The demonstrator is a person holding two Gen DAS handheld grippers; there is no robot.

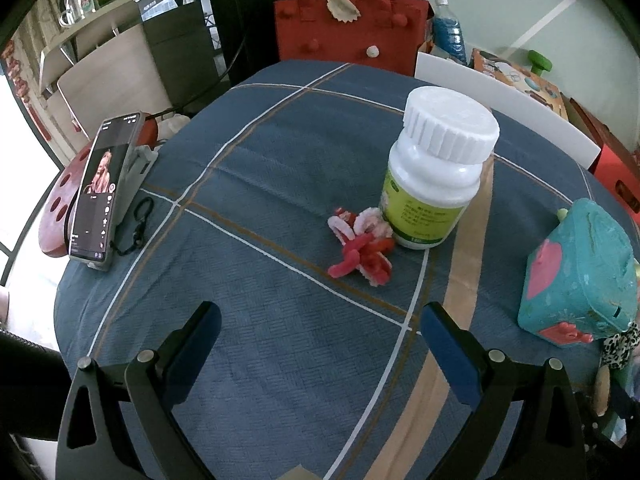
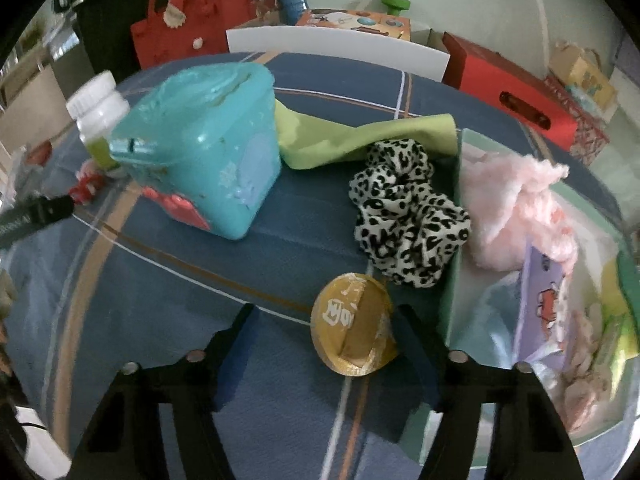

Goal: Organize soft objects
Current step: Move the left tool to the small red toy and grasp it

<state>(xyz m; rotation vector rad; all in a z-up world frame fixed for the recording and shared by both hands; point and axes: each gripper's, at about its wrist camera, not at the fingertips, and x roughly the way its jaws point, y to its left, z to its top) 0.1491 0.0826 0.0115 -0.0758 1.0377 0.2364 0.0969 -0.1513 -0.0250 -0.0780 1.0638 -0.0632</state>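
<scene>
In the left wrist view my left gripper point(image 1: 320, 320) stands open over bare blue checked cloth. A red and pink fuzzy twist point(image 1: 360, 248) lies ahead of it, against a white pill bottle point(image 1: 436, 172). In the right wrist view my right gripper point(image 2: 326, 320) is open around a gold foil disc point(image 2: 354, 336), which sits near the right finger with a gap to the left one. Just beyond, a leopard-print scrunchie point(image 2: 408, 216) hangs over the wall of a pale green box point(image 2: 450, 280). A pink fluffy cloth point(image 2: 516, 208) lies inside that box. A lime green cloth point(image 2: 360, 136) lies behind the scrunchie.
A teal plastic case point(image 2: 200, 148) with a pink heart stands between the bottle point(image 2: 96, 116) and the cloths. A phone on a stand point(image 1: 100, 188) sits at the table's left edge. A red bag point(image 1: 348, 28), a white board point(image 2: 336, 50) and red cartons point(image 2: 516, 96) line the far side.
</scene>
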